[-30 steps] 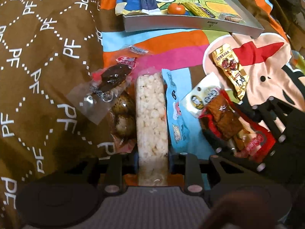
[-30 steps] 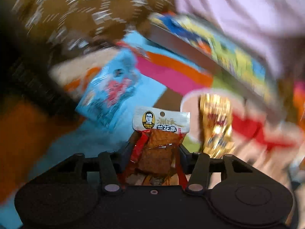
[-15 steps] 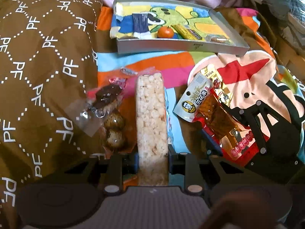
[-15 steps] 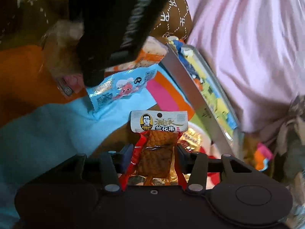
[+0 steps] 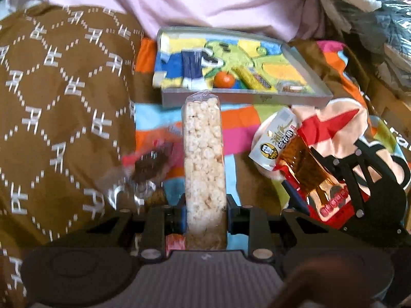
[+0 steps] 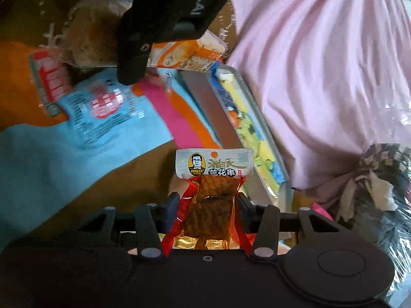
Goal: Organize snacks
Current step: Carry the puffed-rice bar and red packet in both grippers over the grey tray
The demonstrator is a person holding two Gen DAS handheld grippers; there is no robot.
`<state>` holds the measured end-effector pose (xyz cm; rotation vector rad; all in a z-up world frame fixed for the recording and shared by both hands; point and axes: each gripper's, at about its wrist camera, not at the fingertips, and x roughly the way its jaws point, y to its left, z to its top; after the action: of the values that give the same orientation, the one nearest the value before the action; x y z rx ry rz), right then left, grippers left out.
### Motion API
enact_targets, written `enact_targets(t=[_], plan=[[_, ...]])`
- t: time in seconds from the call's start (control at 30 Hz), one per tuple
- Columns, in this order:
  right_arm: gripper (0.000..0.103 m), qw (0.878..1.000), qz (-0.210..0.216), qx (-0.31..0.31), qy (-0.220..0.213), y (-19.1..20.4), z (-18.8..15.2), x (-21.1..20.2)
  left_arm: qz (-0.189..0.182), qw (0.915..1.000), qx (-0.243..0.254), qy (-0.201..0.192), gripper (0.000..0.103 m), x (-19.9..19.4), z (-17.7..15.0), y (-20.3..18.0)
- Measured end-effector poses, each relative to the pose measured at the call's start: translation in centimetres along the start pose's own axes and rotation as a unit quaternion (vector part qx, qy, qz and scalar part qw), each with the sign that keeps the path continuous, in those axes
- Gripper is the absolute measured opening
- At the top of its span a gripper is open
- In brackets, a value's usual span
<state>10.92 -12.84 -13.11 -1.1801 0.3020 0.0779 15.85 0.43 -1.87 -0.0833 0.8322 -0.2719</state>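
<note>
Left wrist view: the left gripper (image 5: pixel 205 215) has its jaws closed on the near end of a long rice bar (image 5: pixel 204 159), which is held clear of the bed. The bar's long axis runs straight ahead from the jaws, and its far tip lies over the near wall of the tray (image 5: pixel 246 96). So the tray is dead ahead, in line with the bar. An orange (image 5: pixel 224 79) and a yellow bar (image 5: pixel 250 78) already lie in the tray, right of centre; its left part looks freer. To the right, the right gripper (image 5: pixel 316 177) holds a tofu pack (image 5: pixel 295 154) aloft, its white header pointing towards the tray's right end. A dark snack in clear wrap (image 5: pixel 151 166) is blurred at the left, over the quilt (image 5: pixel 64 102).

Right wrist view: the right gripper (image 6: pixel 208 210) has its jaws shut on the lower half of the tofu pack (image 6: pixel 213 195), header up and away from the jaws. The tray (image 6: pixel 257 138) runs diagonally, ahead and slightly right of this pack, so close that the header overlaps its rim. The left gripper's body (image 6: pixel 167 12) crosses the top of the frame, with the rice bar (image 6: pixel 185 54) pointing at the tray's far end. A blue packet (image 6: pixel 102 113) lies on the bed below it.

Both grippers look about equally near. I judge each load needs a short forward carry past the tray's rim, the rice bar laid lengthwise.
</note>
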Motion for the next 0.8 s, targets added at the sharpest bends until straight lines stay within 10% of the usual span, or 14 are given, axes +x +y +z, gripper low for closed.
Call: enact_targets(t=[0.53, 0.8], plan=[[0.049, 0.991, -0.106, 0.062, -0.058, -7.3, 3.0, 6.0, -0.006, 0.9894, -0.062, -0.131, 0.030, 3.4, 11.6, 1.4], [0.049, 0.985, -0.106, 0.116, -0.070, -9.8, 5.1, 12.7, -0.002, 0.9910, -0.078, -0.109, 0.030, 9.8, 15.2, 2.5]])
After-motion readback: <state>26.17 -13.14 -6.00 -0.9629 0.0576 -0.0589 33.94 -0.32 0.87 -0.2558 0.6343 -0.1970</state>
